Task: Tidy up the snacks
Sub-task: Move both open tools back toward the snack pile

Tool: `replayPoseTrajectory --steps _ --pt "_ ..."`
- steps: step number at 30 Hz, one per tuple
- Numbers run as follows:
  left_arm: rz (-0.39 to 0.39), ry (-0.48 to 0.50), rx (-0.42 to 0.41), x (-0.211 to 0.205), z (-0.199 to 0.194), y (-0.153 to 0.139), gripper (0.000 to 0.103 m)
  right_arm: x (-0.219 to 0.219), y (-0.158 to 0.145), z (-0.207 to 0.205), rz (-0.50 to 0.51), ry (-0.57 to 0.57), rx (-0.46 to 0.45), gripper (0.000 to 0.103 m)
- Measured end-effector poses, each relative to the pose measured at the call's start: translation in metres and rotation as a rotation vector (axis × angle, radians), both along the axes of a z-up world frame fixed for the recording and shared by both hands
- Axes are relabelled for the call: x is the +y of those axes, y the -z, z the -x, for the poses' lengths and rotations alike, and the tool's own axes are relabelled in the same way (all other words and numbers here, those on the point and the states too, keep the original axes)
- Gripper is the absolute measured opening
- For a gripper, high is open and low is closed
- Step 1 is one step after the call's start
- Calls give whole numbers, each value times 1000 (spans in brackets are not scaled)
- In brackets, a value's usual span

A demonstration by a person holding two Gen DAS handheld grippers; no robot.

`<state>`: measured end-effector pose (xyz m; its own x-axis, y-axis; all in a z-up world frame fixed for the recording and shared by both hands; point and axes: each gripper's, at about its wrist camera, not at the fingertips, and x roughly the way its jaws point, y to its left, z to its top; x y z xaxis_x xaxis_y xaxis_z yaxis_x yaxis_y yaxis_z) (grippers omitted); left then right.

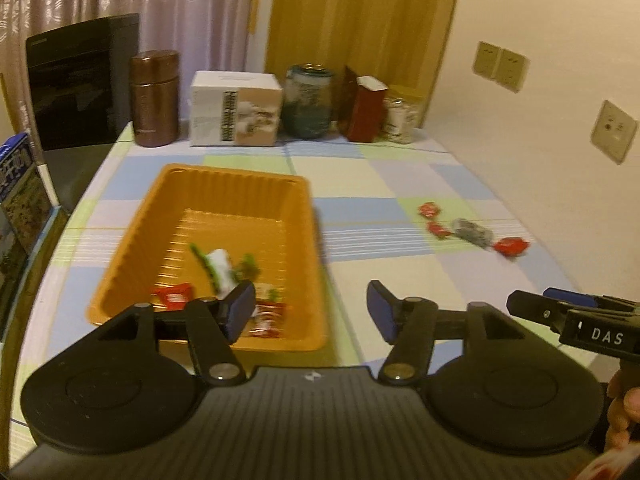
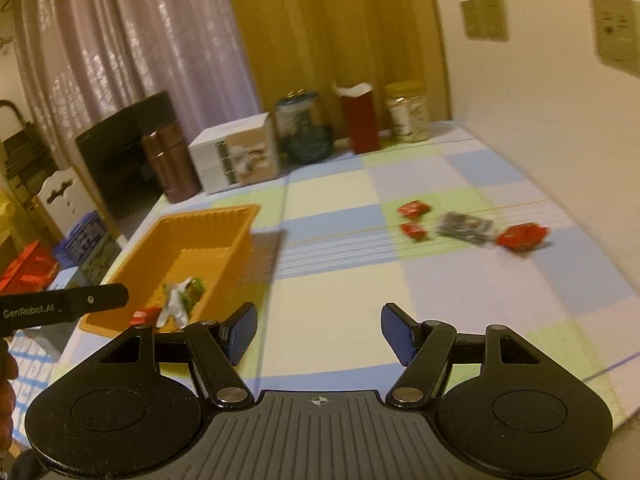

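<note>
An orange tray sits on the checked tablecloth and holds a green-and-white wrapped snack and red wrapped candies. The tray also shows in the right wrist view. Three red candies and a grey packet lie loose to the right; they also show in the right wrist view: red candies and the grey packet. My left gripper is open and empty above the tray's near right corner. My right gripper is open and empty above bare cloth.
Along the back edge stand a brown canister, a white box, a dark jar, a red carton and a clear jar. A wall borders the table's right. A black appliance is back left.
</note>
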<state>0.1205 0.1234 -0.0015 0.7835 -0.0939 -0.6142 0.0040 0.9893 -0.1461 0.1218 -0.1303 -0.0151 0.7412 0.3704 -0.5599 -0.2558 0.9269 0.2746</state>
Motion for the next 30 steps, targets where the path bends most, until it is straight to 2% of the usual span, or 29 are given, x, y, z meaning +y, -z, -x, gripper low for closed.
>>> replayPoseTrajectory --steps 12,18,30 --pt "13 99 -30 -67 2 -13 70 -67 -14 18 0 132 -32 68" --pt "19 117 -40 -88 -1 -15 76 -94 -15 21 -1 177 -31 68" --pt "26 198 -28 -126 -12 -9 76 -132 -15 22 10 254 -36 68"
